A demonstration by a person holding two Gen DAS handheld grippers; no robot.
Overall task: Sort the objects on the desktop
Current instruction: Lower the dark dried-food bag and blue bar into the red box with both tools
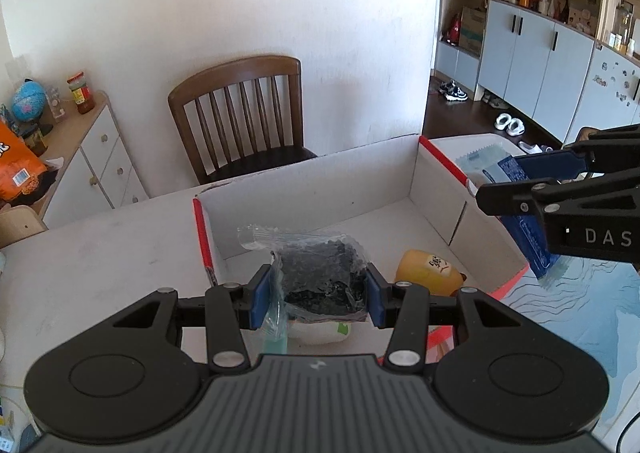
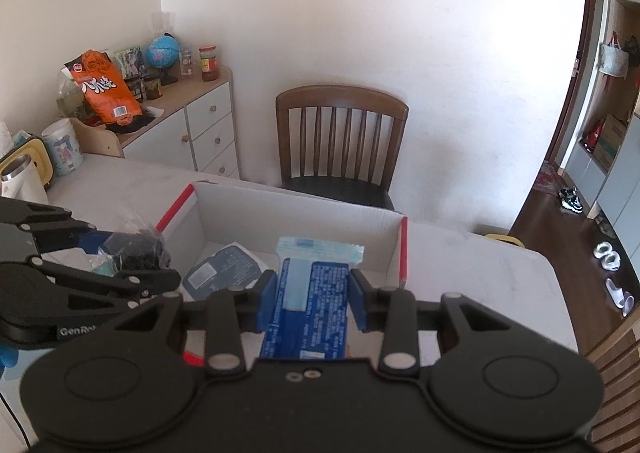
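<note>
Two grippers hang over the open cardboard box (image 1: 434, 189) on the white table (image 1: 80, 253), each already loaded; the left gripper (image 1: 320, 295) pinches a clear bag of dark bits (image 1: 320, 273) between its blue pads, jaws narrow around the bulge, poised above the box's near edge at about 6 o'clock from its centre; the right gripper (image 2: 312, 303) is clamped tight on a blue packet (image 2: 310, 301), held flat and pointing toward the far wall at 12 o'clock, presumably so it slides in lengthwise. Inside the box a yellow bottle (image 1: 428, 273) lies at roughly 4 o'clock; a wooden chair (image 1: 244, 113) stands beyond. Both loads look ready for dropping, I'd judge.
</note>
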